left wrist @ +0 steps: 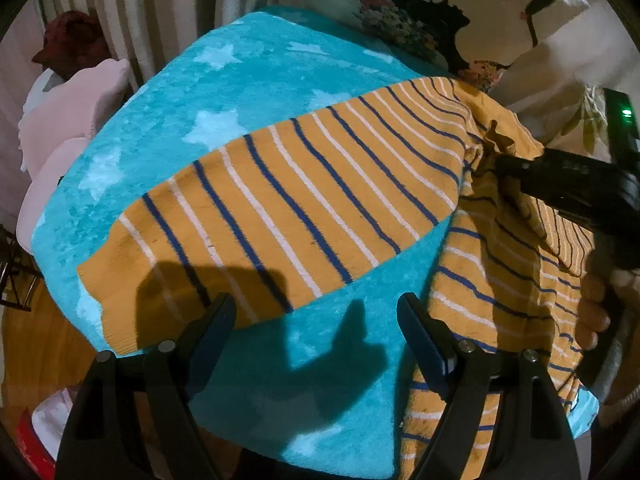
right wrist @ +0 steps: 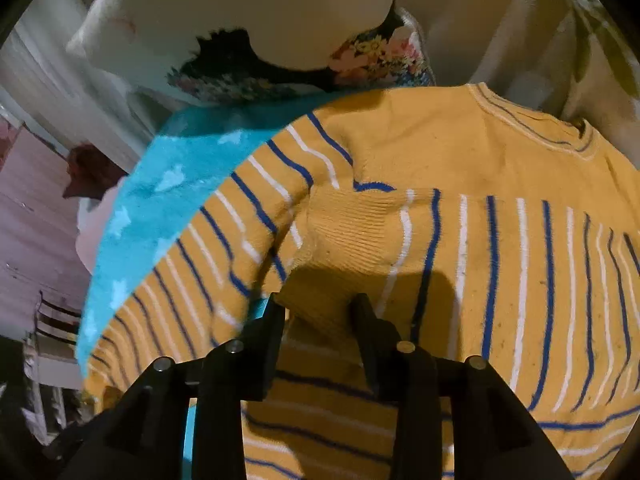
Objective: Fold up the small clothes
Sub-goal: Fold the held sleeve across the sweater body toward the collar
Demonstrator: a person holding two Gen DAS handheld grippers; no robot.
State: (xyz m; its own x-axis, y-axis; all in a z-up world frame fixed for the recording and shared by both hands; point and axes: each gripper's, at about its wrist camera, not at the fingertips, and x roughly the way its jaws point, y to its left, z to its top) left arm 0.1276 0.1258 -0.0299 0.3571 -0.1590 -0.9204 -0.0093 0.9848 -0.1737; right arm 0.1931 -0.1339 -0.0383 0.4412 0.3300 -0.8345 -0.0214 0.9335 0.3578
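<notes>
1. Black jaws of the left gripper (left wrist: 316, 312) stand wide and released, nothing between them, hovering over bare blue blanket (left wrist: 168, 92) near its front edge.
2. Just beyond them the left sleeve (left wrist: 272, 208) of the striped orange sweater (right wrist: 500, 264) lies flat, stretched out toward the blanket's left edge.
3. In the right wrist view, the right gripper (right wrist: 318, 312) is partly parted with the other sleeve's ribbed cuff (right wrist: 344, 236) between its jaws; whether the pads press it cannot be told.
4. Risk, as a judgement: pulling away could drag the cuff off the sweater's chest, undoing that fold.
5. Pillows (left wrist: 460, 20) crowd the far edge; open room remains over the blanket's left corner.
</notes>
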